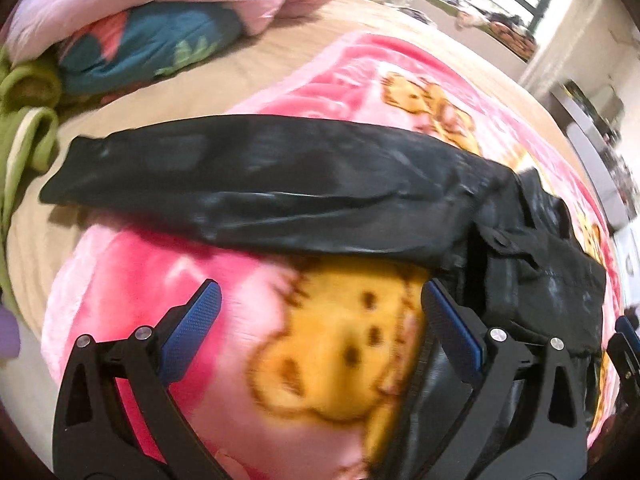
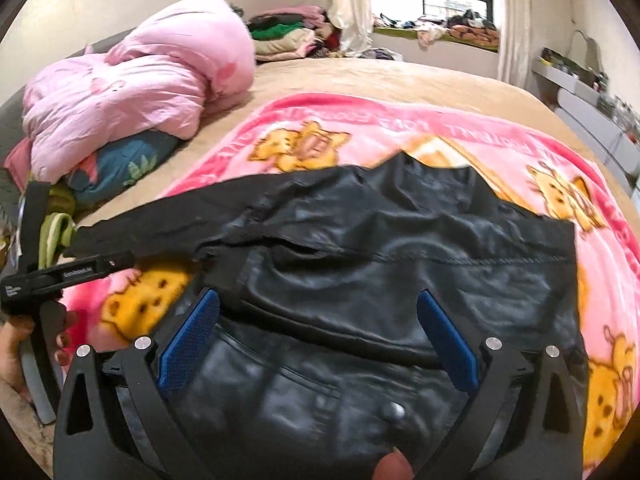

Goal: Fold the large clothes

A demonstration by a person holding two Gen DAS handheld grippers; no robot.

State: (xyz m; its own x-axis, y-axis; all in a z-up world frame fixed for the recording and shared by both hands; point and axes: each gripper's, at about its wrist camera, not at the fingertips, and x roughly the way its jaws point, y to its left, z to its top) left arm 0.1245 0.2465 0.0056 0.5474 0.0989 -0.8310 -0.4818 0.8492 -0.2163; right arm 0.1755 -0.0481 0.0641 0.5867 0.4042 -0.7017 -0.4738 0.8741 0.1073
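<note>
One black leather jacket (image 2: 360, 280) lies flat on the pink cartoon-bear blanket (image 2: 460, 152) spread over the tan bed (image 2: 380, 76), one sleeve (image 1: 224, 176) stretched straight out to the side. Both my grippers hang over it spread wide and empty: my right gripper (image 2: 320, 344) above the jacket's body, my left gripper (image 1: 320, 332) above blanket just beside it. Farther off sits a bunched pink quilt (image 2: 132, 88).
</note>
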